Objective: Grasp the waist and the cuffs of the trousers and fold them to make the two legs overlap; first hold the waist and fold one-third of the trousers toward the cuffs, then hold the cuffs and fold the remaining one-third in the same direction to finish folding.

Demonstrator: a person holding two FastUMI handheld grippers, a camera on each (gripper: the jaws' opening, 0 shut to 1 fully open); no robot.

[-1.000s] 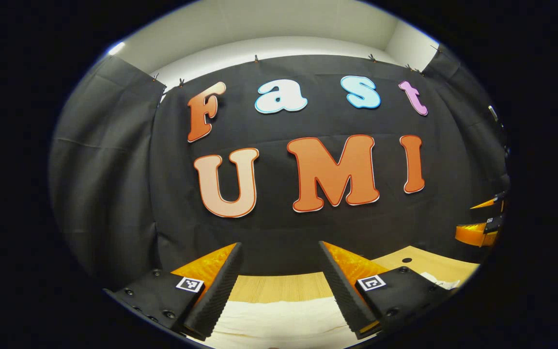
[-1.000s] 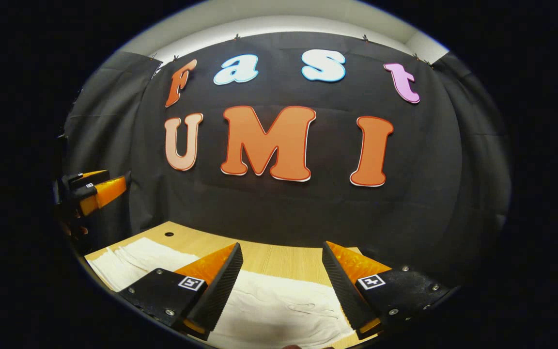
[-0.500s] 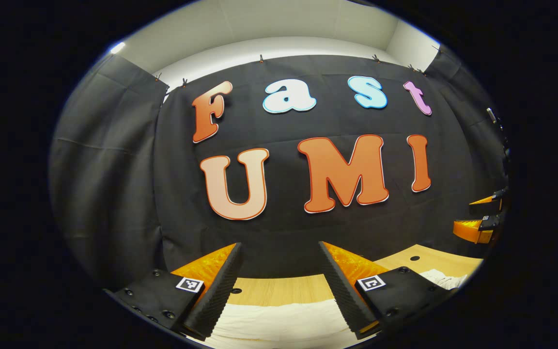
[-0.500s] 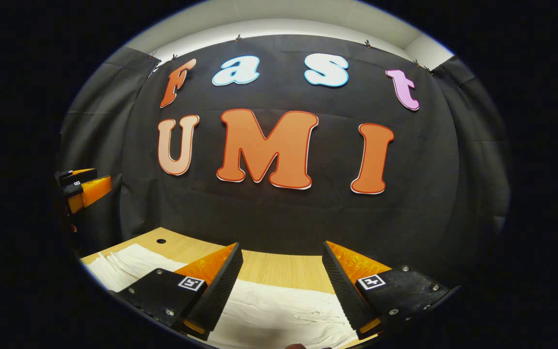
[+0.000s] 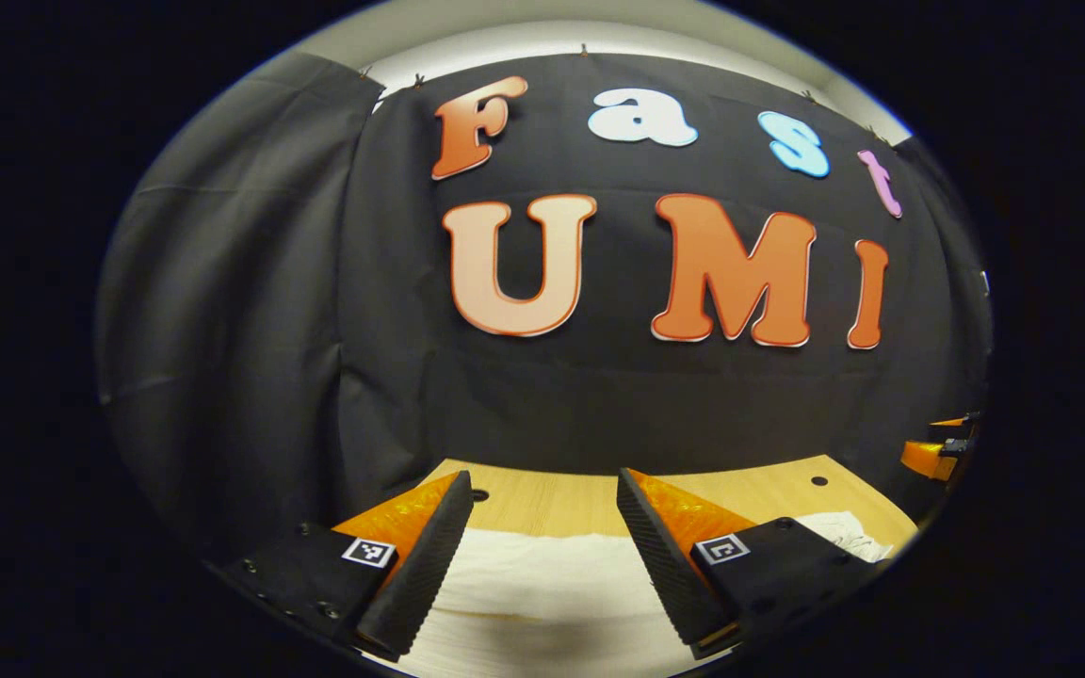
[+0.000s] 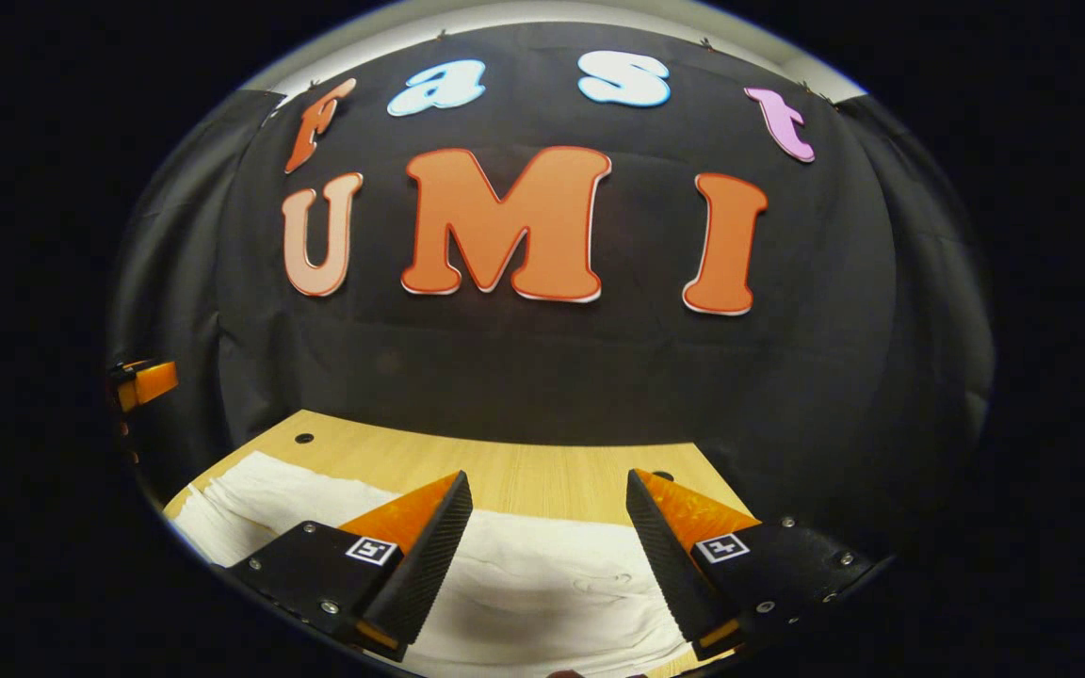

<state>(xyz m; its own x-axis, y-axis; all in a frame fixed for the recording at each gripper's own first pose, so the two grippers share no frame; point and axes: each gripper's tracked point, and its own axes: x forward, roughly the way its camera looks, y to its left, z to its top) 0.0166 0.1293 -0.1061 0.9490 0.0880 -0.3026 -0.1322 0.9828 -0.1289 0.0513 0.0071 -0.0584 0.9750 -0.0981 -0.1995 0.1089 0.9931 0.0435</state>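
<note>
Both my grippers above white trousers, fingers spread, nothing held.

Trousers (image 6: 542, 584) lie flat on the worktop (image 6: 524, 471), long axis side to side, near edge cut off; waist and cuff ends hard to tell. Cloth sits below my right gripper (image 6: 542, 546) and left gripper (image 5: 542, 546).

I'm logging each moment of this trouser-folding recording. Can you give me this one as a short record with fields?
surface: wooden table with small round holes
garment: white trousers lying on the table, wrinkled, spread across it
left gripper: open, above the trousers, nothing between its fingers
right gripper: open, above the trousers, nothing between its fingers
backdrop: black cloth wall behind the table
fold progress: no grasp yet
</note>
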